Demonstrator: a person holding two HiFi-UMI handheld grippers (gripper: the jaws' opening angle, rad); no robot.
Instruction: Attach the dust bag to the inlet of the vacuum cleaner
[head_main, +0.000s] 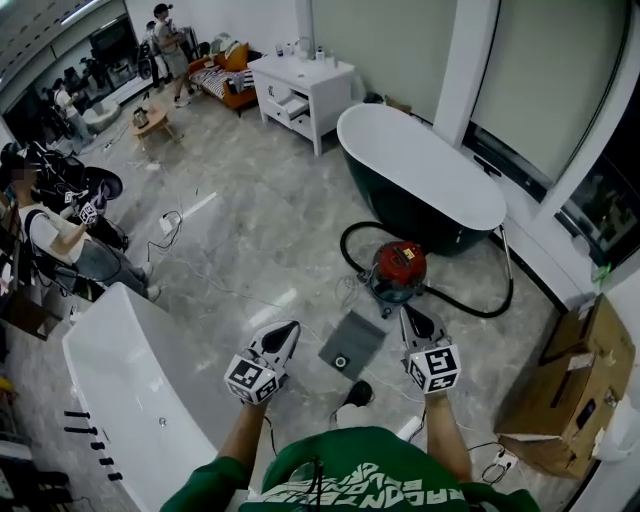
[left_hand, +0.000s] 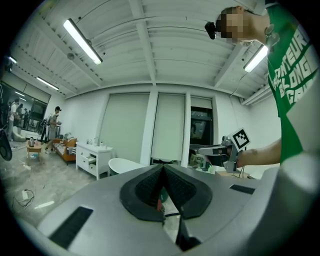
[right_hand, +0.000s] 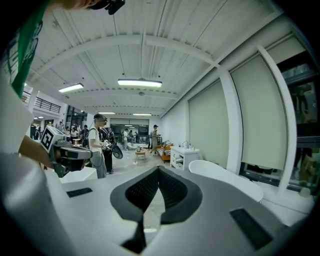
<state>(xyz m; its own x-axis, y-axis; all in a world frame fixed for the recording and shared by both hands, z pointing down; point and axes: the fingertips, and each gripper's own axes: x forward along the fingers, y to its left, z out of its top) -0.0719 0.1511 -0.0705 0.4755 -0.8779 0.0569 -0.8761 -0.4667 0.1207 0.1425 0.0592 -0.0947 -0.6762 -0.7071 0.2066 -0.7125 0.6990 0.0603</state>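
Grey marble floor (head_main: 250, 215); dark bathtub (head_main: 400, 215); white vanity (head_main: 300, 85); cardboard box (head_main: 570, 400); ceiling strip lights (left_hand: 82, 41).

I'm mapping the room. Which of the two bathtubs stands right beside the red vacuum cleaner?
The dark-sided bathtub behind the vacuum cleaner; the all-white bathtub sits far left.

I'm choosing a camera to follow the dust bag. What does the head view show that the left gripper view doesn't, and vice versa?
Only the head view: the grey dust bag lying flat on the floor with neither tool on it, and the white tub at lower left. Only the left gripper view: the ceiling lights and a close look at the left tool, jaws together with nothing held. Both: the dark bathtub, the white cabinet and the right tool, which is also shut and empty.
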